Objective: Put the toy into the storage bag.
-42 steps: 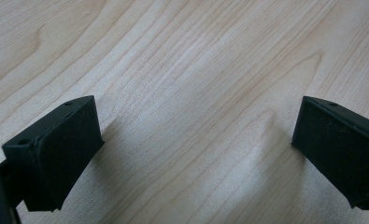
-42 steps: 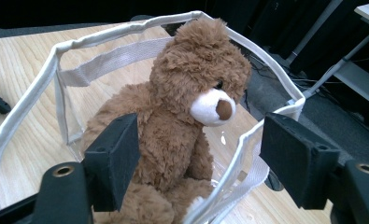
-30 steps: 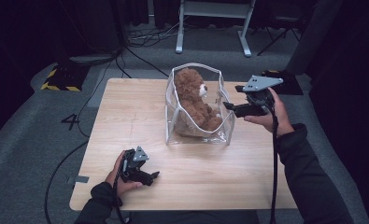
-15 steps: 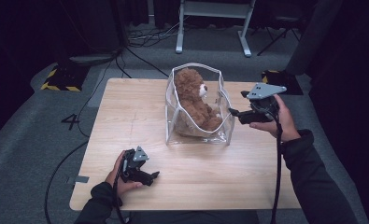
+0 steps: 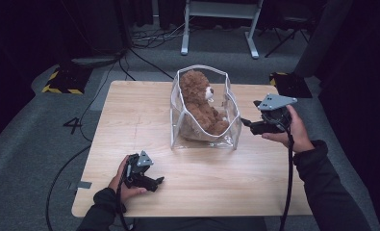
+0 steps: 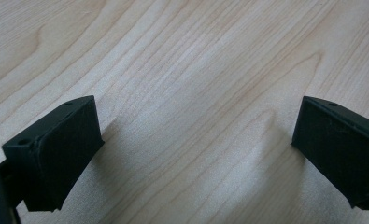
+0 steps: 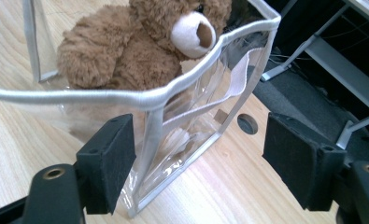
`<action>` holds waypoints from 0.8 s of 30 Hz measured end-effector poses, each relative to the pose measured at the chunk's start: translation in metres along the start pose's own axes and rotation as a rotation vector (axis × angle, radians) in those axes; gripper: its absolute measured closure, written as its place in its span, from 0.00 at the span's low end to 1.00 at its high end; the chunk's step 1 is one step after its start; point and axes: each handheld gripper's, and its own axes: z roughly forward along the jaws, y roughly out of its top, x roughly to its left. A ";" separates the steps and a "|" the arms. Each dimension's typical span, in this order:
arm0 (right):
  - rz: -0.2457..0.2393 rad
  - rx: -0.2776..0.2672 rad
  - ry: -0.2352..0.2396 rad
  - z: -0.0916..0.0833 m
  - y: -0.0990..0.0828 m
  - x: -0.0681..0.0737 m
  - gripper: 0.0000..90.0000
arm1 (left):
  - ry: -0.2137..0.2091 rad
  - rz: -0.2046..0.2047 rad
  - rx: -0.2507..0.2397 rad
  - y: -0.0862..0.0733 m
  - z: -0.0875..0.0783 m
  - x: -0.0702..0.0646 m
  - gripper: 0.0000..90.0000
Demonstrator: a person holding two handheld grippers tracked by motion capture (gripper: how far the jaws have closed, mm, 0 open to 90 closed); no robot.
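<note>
A clear plastic bag (image 5: 226, 127) with white trim stands open in the middle of the wooden table (image 5: 130, 110), and a brown teddy bear (image 5: 199, 103) sits inside it. My right gripper (image 5: 246, 123) is level at the bag's right side, open. In the right gripper view the bag (image 7: 191, 121) has its near corner seam between the gripper's (image 7: 201, 158) pads, close to the left pad and apart from the right one; the teddy bear (image 7: 126, 51) shows above. My left gripper (image 5: 157, 182) rests near the table's front left, open over bare wood (image 6: 196, 154).
A cable hole (image 7: 247, 123) pierces the table just beyond the bag. Behind the table, a white metal stand (image 5: 216, 24) and cables lie on the grey floor. A yellow-and-black striped block (image 5: 62, 79) sits at the left, a black box (image 5: 286, 82) at the right.
My right gripper has sunk and drawn nearer the person, to the lower part of the bag's right side. The left gripper, bag and bear have not moved.
</note>
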 end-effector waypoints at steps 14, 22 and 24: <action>-0.009 0.043 -0.013 0.003 -0.024 0.006 0.28 | 0.002 -0.001 0.001 0.000 0.000 0.000 0.02; 0.009 0.063 -0.007 0.007 -0.040 0.009 0.28 | 0.002 -0.001 0.001 0.000 0.000 0.000 0.02; 0.013 0.067 -0.004 0.009 -0.044 0.009 0.28 | 0.002 -0.001 0.001 0.000 0.000 0.000 0.02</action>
